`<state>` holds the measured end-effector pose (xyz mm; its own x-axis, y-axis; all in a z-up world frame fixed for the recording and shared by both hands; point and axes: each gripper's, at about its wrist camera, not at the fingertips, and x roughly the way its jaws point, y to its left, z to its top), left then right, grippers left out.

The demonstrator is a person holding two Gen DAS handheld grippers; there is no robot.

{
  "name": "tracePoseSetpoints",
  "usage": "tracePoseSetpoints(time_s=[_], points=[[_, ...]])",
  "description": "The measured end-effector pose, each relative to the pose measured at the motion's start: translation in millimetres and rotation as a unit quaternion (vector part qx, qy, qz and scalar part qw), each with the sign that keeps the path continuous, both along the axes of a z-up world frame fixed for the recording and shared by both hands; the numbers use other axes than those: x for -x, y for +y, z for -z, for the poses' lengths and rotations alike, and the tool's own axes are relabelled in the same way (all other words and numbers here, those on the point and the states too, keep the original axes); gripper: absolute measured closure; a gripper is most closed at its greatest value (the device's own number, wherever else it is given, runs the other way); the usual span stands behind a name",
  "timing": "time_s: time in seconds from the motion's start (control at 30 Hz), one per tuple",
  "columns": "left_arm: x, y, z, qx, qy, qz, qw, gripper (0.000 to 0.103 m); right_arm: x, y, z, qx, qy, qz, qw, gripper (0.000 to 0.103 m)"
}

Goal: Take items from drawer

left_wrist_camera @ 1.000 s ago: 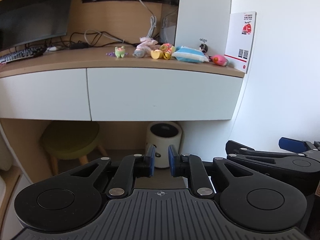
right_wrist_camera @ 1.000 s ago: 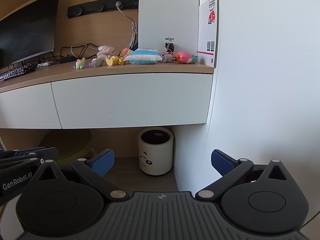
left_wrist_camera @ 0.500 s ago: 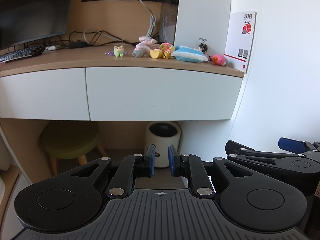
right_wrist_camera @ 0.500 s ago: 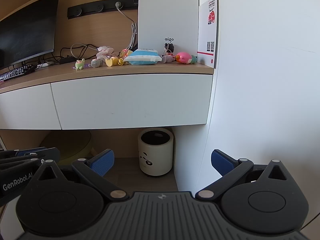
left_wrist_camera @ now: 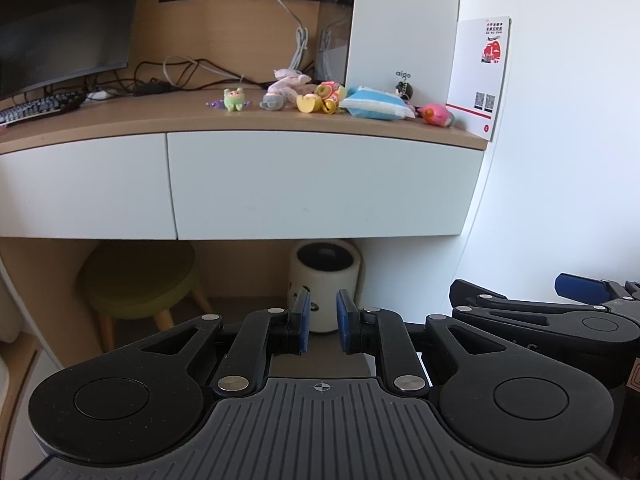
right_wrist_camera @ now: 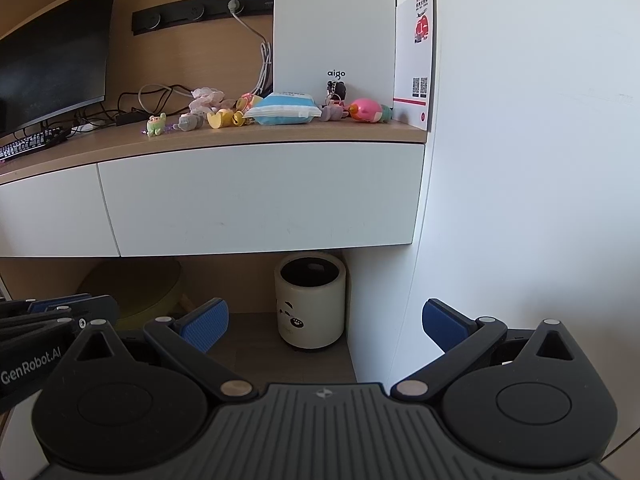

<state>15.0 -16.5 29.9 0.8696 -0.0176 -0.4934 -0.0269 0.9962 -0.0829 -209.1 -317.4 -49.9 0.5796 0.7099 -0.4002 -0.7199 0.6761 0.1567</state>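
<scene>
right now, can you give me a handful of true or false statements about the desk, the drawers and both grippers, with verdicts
1. The right drawer is shut. True.
2. The left gripper holds a toy. False: its jaws stand nearly closed with a narrow gap and nothing between them.
3. The right gripper is wide open and empty. True.
4. The blue tissue pack lies on the floor. False: it lies on the desk top among the small toys.
5. A cream bin stands under the desk. True.
6. The green frog toy sits to the right of the pink toy. False: it sits well to the left.
</scene>
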Motion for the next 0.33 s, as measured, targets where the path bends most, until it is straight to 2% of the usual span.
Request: tracePoseSetpoints(time_s=[0.33], points=[[-13.1, 5.7, 7.3, -0.01, 0.003, -0.008, 0.9999, 0.086, -4.6, 1.9, 3.3, 0.004, 0.003, 0.004, 1.0, 0.0]])
